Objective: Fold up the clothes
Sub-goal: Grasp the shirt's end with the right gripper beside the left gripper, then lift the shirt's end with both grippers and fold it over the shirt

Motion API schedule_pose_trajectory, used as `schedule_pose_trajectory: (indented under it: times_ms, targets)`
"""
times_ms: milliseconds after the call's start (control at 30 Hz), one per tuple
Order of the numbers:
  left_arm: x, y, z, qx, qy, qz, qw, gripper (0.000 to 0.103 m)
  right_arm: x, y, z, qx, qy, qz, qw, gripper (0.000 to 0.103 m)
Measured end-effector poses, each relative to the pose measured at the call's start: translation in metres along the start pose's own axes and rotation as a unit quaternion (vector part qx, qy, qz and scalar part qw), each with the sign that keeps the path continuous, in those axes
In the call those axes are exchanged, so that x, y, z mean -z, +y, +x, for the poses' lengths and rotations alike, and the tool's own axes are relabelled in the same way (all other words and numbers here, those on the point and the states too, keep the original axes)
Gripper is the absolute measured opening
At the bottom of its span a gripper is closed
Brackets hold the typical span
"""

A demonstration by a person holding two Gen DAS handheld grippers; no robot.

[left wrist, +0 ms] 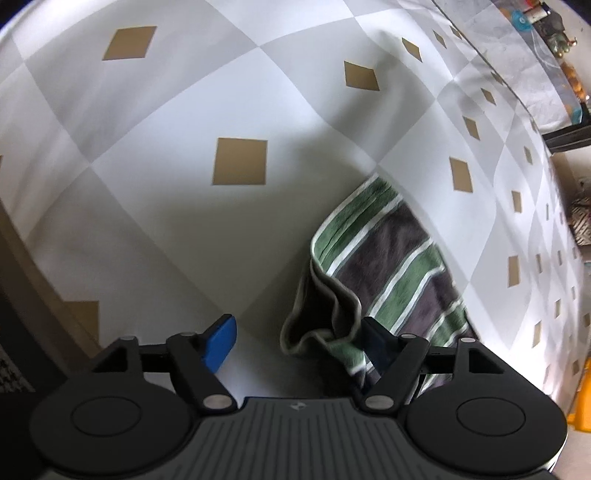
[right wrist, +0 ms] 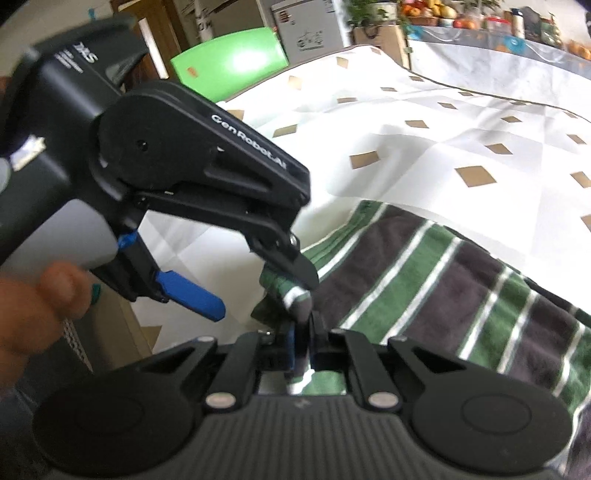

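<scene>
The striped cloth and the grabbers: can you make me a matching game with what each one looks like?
Things:
1. left gripper
2. right gripper
3. striped cloth
4. bedsheet

Looks:
A. green, dark and white stripes
B. shut on a corner of the cloth
C. jaws apart
D. white and grey with tan diamonds

Pairs: 1-C, 2-B, 3-A, 4-D

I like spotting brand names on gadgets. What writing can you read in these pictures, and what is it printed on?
"GenRobot.AI": white lettering on the black side of the left gripper, seen from the right wrist.
White letters on that gripper's grey handle body: too cut off and blurred to read.
Print on the white box behind: too small to read.
</scene>
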State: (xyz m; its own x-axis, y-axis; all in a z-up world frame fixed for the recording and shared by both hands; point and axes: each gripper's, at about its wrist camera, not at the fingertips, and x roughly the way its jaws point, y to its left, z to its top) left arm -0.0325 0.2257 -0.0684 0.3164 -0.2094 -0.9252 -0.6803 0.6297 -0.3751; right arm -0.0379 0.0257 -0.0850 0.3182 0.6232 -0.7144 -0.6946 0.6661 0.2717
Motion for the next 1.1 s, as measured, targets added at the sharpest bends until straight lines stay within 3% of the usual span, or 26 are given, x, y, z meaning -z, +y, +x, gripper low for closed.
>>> schedule_pose_trajectory:
  times_ms: [267,467,500,567,633,700,833,900,1100]
  targets:
    - [-0.028,-0.013,0.024,0.019,0.051,0.018,0.9983,0.075,0.001,-0.022,-0.002,-0.020,-0.007,0.039,0.999,0.006]
    - [-0.042,-0.023,0.039,0.028,0.059,0.034,0.9973,0.074,-0.012,-0.013,0.002,-0.027,-0.006,0.042,0.999,0.006]
    - [-0.044,-0.026,0.040,0.034,0.058,0.038,0.9971,0.072,-0.018,-0.009,0.001,-0.028,-0.006,0.043,0.999,0.006]
    - [-0.046,-0.030,0.041,0.049,0.058,0.042,0.9962,0.057,-0.017,-0.007,-0.003,-0.026,-0.006,0.043,0.999,0.006]
    - [-0.046,-0.032,0.041,0.051,0.056,0.048,0.9960,0.031,-0.016,-0.008,-0.002,-0.022,-0.005,0.042,0.999,0.007]
    - [-0.045,-0.034,0.042,0.052,0.053,0.054,0.9958,0.013,-0.016,-0.009,0.000,-0.015,-0.003,0.040,0.999,0.010]
    - [-0.044,-0.032,0.041,0.052,0.054,0.048,0.9961,0.012,-0.015,-0.007,0.005,-0.004,0.005,0.025,1.000,0.014]
    - [-0.044,-0.032,0.040,0.046,0.056,0.045,0.9963,0.012,-0.014,-0.002,0.007,0.003,0.005,0.006,1.000,0.033]
    - [-0.043,-0.029,0.040,0.041,0.070,0.030,0.9962,0.012,-0.009,0.024,0.010,0.034,-0.003,-0.091,0.995,0.050]
